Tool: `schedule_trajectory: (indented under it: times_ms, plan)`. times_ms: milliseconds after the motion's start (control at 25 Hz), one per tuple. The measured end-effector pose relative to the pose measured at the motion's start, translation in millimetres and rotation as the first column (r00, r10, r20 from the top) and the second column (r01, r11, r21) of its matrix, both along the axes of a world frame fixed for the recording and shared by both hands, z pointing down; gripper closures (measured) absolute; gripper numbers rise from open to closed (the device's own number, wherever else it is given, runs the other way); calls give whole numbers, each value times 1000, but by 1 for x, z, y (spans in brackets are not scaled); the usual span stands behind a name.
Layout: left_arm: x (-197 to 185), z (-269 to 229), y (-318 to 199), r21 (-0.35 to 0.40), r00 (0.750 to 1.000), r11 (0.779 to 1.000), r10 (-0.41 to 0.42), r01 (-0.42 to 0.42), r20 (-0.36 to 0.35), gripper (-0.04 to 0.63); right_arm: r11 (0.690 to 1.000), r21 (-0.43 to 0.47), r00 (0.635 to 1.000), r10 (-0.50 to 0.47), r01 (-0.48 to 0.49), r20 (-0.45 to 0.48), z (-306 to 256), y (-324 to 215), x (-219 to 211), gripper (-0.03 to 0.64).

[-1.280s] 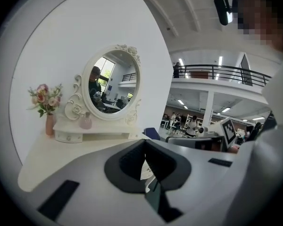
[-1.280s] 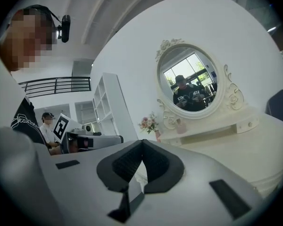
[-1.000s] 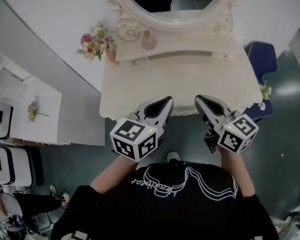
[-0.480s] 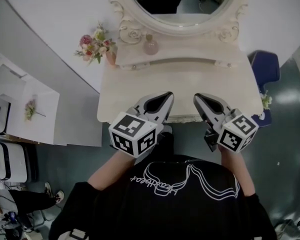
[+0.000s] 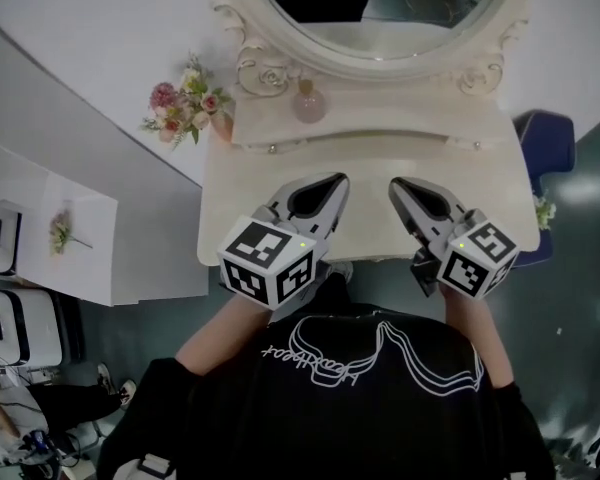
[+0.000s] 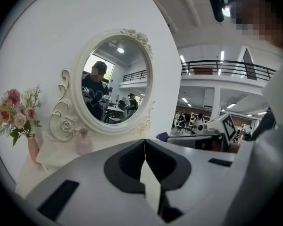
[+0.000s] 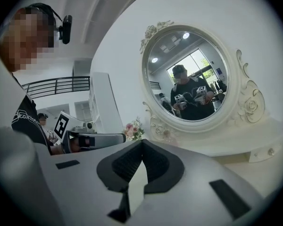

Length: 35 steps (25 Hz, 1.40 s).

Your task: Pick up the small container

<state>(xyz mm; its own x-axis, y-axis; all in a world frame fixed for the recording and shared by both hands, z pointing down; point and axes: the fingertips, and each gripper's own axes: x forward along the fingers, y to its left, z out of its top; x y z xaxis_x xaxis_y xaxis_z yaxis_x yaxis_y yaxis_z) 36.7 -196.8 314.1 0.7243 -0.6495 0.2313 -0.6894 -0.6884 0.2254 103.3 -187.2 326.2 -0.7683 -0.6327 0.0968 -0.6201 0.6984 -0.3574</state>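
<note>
Black cloth of the person's shirt (image 5: 370, 398) is filling the near edge of the head view, and two forearms are reaching forward out of it, each carrying one gripper with one marker cube at its back. The left gripper (image 5: 332, 184) is pointing over the near edge of the table (image 5: 280, 173), and in its own view (image 6: 144, 141) its two jaws are pressing tip to tip with nothing between them. The right gripper (image 5: 400, 185) is hanging just beside it, the two apart, and its own view (image 7: 141, 141) is likewise showing the two jaws meeting at the tips and holding nothing. Beyond them, one cream dressing table is showing a bare top, with one raised shelf (image 5: 400, 118) running along its back. The small container (image 5: 308, 103), a single pale pink bottle, is standing upright on that shelf, left of the middle and well apart from both grippers; the left gripper view (image 6: 83, 142) is showing it below the mirror's frame. One bunch of flowers (image 5: 185, 103) in one vase is standing at the shelf's left end. Behind everything, one oval mirror (image 5: 380, 8) in a carved cream frame is leaning against the wall, and one blue chair (image 5: 550, 138) is sitting off to the table's right.
</note>
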Motion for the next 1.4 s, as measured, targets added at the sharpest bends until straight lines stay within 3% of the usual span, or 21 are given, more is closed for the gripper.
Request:
schedule_trajectory:
  times_ms: [320, 640, 1160, 1400]
  plan:
    - [-16, 18, -73, -28, 999, 999, -37, 37, 8, 584, 998, -56, 1000, -15, 15, 1, 22, -67, -9, 612]
    - [-36, 43, -134, -32, 995, 996, -86, 88, 60, 517, 994, -102, 1000, -24, 25, 14, 45, -112, -19, 612]
    - [-63, 74, -209, -4, 977, 983, -182, 183, 108, 377, 982, -189, 1000, 14, -11, 15, 82, -143, -15, 612]
    - [-64, 94, -229, 10, 973, 981, -192, 192, 131, 360, 973, -228, 1000, 21, -19, 9, 99, -147, -13, 612]
